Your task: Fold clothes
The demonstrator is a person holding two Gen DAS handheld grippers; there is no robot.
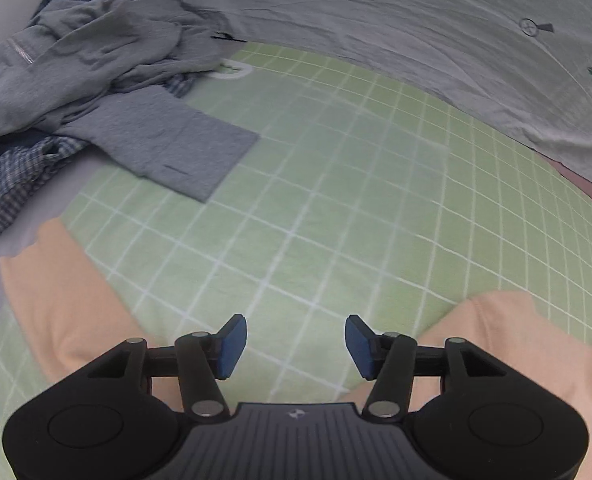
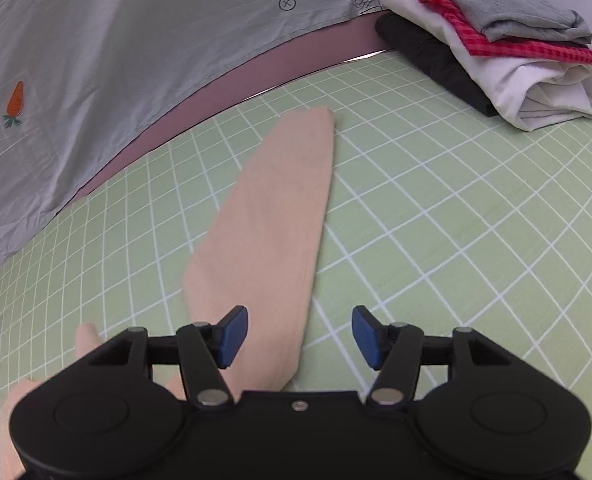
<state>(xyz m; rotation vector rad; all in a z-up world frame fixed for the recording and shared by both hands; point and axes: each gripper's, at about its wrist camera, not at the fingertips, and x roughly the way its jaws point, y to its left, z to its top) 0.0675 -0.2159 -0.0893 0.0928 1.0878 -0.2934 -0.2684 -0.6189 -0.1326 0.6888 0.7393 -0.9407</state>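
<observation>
Your left gripper (image 1: pixel 295 346) and right gripper (image 2: pixel 300 338) hang half open, empty, over the peach cotton garment (image 2: pixel 272 216) spread mid-fold on the green gridded mat (image 1: pixel 336 208). Far left: a crumpled grey unfolded heap (image 1: pixel 96 80). Far right corner: 4 folded clothes (image 2: pixel 492 52).

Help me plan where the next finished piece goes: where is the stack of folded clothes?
The stack of folded clothes shows only in the right wrist view, at the upper right, on the far edge of the green grid mat, right of the peach garment.
</observation>
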